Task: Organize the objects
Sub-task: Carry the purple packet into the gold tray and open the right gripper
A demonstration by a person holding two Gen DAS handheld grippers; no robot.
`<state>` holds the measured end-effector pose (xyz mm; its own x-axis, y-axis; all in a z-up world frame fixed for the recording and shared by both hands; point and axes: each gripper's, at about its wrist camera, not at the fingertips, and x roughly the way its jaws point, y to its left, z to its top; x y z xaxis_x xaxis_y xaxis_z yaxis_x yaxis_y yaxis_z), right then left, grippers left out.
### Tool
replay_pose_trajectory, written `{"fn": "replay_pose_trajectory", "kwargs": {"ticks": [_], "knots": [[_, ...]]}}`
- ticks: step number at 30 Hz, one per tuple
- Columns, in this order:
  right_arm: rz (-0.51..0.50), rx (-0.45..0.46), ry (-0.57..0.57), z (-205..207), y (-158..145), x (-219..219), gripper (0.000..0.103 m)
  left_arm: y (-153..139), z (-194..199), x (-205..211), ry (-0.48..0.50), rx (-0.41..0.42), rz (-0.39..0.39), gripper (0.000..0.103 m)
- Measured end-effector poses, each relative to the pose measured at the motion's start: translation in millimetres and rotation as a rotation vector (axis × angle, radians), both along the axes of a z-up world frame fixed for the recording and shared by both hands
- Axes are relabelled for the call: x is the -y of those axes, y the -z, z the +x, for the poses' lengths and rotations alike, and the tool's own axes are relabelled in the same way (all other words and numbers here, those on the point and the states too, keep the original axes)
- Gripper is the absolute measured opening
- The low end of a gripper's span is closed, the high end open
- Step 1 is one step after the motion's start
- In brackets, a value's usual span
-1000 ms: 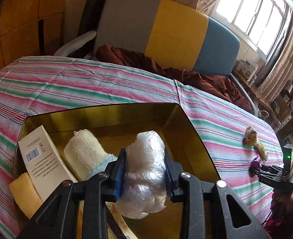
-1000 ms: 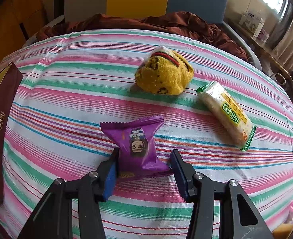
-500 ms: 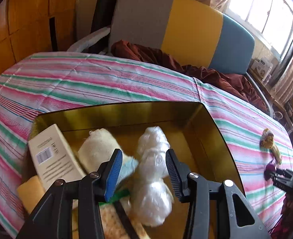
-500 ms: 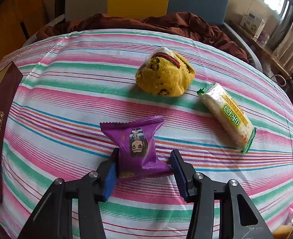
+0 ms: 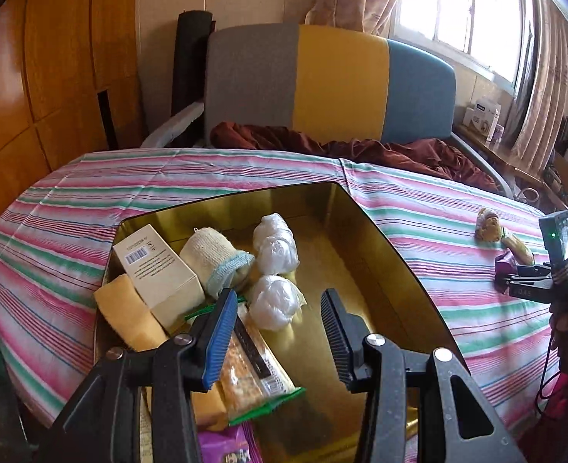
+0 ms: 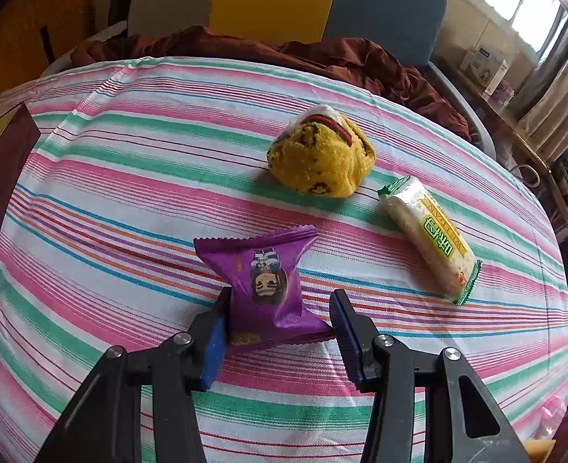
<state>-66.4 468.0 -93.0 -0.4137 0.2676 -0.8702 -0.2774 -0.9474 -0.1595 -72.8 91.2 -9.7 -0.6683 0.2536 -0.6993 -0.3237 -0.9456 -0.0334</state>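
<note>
Now the left gripper hangs above the gold box, jaws released, its clear plastic bundle dropped inside since a second ago, while the right gripper, jaws spread, straddles the purple snack packet on the bed, ungrasped.

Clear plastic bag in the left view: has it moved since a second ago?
Yes. The clear plastic bag left the open left gripper and now lies in the gold box.

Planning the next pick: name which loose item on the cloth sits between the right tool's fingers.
The purple snack packet, bracketed by the open right tool; yellow sock ball and green-edged cracker pack lie farther off.
</note>
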Motion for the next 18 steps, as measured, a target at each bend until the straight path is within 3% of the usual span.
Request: {"fn": "replay_pose_trajectory", "kwargs": {"ticks": [9,18], "knots": [[-0.021,-0.045,-0.042,2,-19,30,0.05,-3,16,12,-0.003,-0.026,-0.025,0.046],[-0.123,-0.183,-0.272,-21,-76,137,0.05,-1,18,31,-0.039,-0.013,-0.001,0.046]]}}
